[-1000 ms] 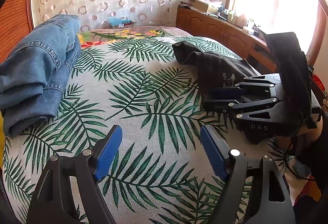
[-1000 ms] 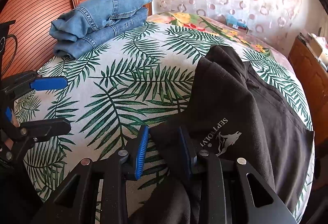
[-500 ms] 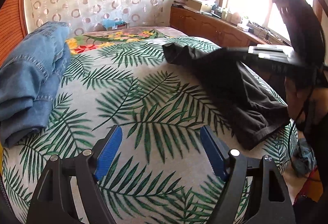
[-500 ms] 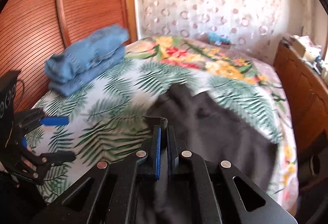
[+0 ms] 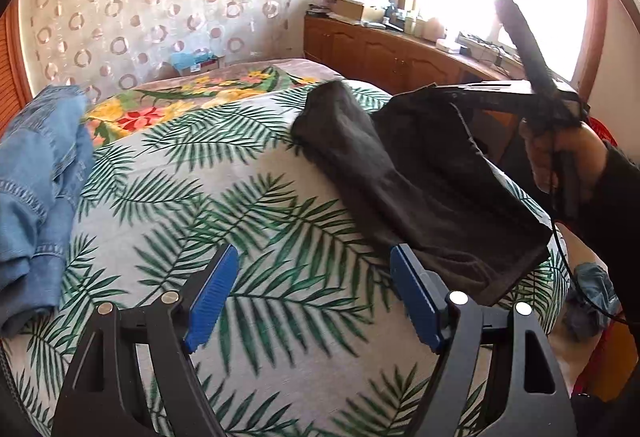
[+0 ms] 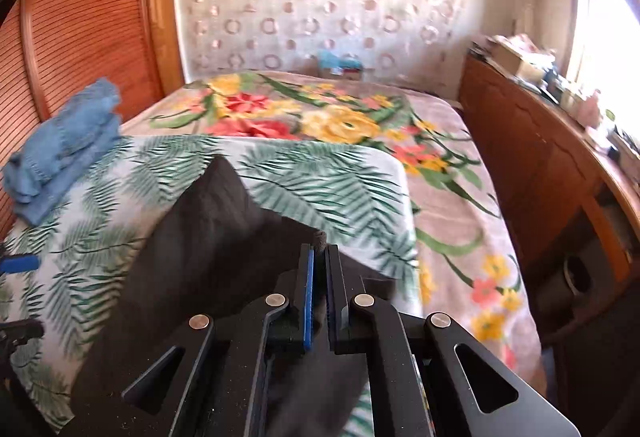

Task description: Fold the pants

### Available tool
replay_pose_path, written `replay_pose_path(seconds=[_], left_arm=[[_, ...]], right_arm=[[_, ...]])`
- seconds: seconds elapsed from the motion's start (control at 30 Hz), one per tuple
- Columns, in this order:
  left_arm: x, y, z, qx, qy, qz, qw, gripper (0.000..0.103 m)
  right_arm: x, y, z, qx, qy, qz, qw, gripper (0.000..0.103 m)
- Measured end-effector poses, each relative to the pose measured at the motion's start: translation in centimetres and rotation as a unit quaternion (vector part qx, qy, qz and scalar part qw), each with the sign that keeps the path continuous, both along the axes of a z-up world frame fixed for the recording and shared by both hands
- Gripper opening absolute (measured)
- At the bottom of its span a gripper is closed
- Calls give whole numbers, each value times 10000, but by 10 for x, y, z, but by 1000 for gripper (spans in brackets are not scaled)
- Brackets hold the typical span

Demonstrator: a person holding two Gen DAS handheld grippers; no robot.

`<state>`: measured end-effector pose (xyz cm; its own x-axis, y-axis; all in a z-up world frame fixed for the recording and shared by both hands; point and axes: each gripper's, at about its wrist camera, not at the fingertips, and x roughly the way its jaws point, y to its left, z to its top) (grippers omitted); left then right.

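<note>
Black pants [image 5: 420,189] lie on the right side of the palm-leaf bedspread [image 5: 224,205], one edge lifted off the bed. My right gripper [image 6: 319,257] is shut on that edge of the black pants [image 6: 200,237], a tuft of cloth poking out between its blue pads. In the left wrist view the right gripper [image 5: 436,93] is held up at the right by a hand [image 5: 560,161], with cloth hanging from it. My left gripper [image 5: 312,285] hovers open over the bedspread, left of the pants, nothing between its blue pads.
Folded blue jeans [image 5: 36,181] sit at the bed's left edge by the wooden headboard [image 6: 80,21]. A floral blanket [image 6: 440,165] covers the far part of the bed. A wooden cabinet [image 5: 400,57] with clutter runs along the window side.
My right gripper closed on the pants' edge and rose with it, lifting the cloth off the bed. The left gripper drifted across the bedspread, still open.
</note>
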<state>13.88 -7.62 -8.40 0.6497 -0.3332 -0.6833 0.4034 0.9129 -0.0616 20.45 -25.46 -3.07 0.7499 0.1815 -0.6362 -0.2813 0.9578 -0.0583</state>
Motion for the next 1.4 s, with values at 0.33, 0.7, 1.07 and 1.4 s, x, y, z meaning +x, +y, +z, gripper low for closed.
replay_pose_path(seconds=[0.33, 0.7, 1.07, 1.4], left_arm=[[0, -21, -12, 102, 139, -143, 9997, 79], [-4, -27, -17, 97, 182, -176, 9996, 79], [-13, -32, -18, 86, 227, -271, 9993, 79], [-41, -38, -12, 74, 220, -652, 9976, 79]], right_arm=[[24, -7, -10, -193, 199, -484, 9984, 5], [-4, -16, 4, 47, 362, -430, 9984, 30], [-85, -16, 3, 342, 471, -282, 9979, 30], [-133, -30, 3, 415, 445, -347, 9975, 30]])
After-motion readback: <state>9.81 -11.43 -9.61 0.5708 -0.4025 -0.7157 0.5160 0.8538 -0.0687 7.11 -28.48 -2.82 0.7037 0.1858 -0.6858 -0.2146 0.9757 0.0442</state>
